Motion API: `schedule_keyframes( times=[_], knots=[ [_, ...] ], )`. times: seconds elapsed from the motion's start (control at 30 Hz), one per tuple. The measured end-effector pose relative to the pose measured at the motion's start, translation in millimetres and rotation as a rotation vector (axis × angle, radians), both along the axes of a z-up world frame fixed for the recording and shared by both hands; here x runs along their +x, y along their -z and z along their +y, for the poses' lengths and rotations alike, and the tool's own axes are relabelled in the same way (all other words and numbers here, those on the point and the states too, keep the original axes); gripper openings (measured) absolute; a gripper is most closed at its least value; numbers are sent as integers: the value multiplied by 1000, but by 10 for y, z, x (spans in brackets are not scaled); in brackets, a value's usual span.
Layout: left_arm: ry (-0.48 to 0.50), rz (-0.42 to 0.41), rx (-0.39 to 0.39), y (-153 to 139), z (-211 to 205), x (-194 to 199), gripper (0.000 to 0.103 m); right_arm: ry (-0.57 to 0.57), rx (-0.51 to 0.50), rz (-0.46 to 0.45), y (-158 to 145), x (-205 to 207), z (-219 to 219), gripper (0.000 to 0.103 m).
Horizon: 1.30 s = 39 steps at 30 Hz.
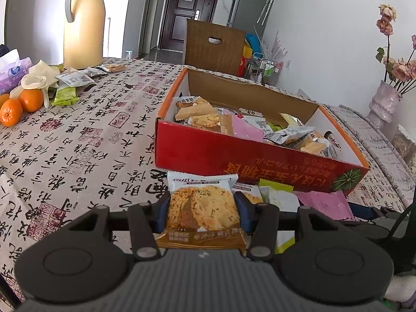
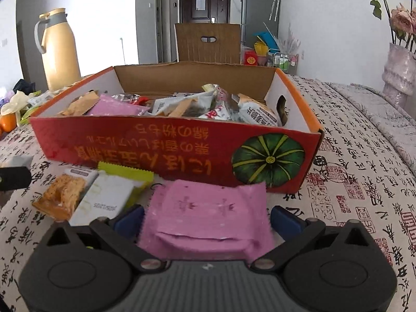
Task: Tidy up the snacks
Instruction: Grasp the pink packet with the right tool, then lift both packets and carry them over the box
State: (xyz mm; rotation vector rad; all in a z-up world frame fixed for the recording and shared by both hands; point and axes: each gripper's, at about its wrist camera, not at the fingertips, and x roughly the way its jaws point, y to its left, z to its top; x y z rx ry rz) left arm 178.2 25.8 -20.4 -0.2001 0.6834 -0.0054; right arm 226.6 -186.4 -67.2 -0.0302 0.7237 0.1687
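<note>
A red cardboard box (image 1: 234,153) with several snack packets inside stands on the table; it also shows in the right wrist view (image 2: 156,145). My left gripper (image 1: 202,202) is shut on a cracker packet (image 1: 202,208), held just before the box's near wall. My right gripper (image 2: 206,215) has a pink packet (image 2: 208,215) between its fingers, which touch its edges, just before the box's near wall. The pink packet also shows in the left wrist view (image 1: 327,202). Loose packets (image 2: 85,195) lie on the table left of the right gripper.
A yellow thermos jug (image 1: 84,23), tangerines (image 1: 20,105), a tissue pack and more packets (image 1: 75,80) sit at the far left of the table. A vase with flowers (image 1: 384,101) stands at the right. A wooden chair (image 2: 208,44) is behind the table.
</note>
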Motion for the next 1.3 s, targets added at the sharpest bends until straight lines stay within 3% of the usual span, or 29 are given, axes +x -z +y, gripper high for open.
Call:
schedule_keyframes(
  times=[0.07, 0.27, 0.93, 1.3],
  knots=[
    [4, -1, 2, -3, -4, -6, 52, -9, 1, -19, -24, -33, 4, 83],
    [30, -8, 15, -26, -65, -22, 52, -19, 19, -40, -89, -92, -26, 69],
    [61, -103, 50, -396, -213, -5, 52, 2, 78, -172, -510, -394, -261, 69],
    [44, -135, 96, -617, -285, 337, 52, -6, 105, -255, -834, -169, -236, 69]
  ],
)
